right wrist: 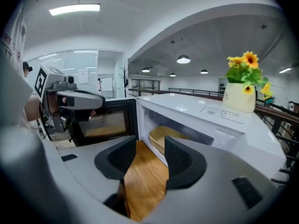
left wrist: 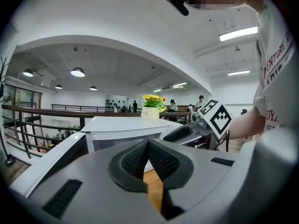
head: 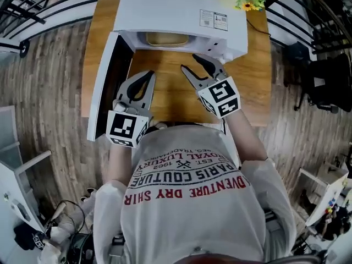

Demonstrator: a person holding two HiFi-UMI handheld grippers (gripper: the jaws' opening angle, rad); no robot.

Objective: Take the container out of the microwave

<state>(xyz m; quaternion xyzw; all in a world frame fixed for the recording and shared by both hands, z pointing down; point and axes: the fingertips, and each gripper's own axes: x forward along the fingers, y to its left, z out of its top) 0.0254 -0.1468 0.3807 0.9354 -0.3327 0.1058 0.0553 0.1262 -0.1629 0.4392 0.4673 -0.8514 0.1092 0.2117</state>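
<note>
Head view: left tool, jaws together, beside right tool, jaws apart, both before the open microwave

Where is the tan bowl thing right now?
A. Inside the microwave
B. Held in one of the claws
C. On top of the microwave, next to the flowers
A: the tan container sits inside the open microwave, and the right claw in front of it is open and empty.
</note>
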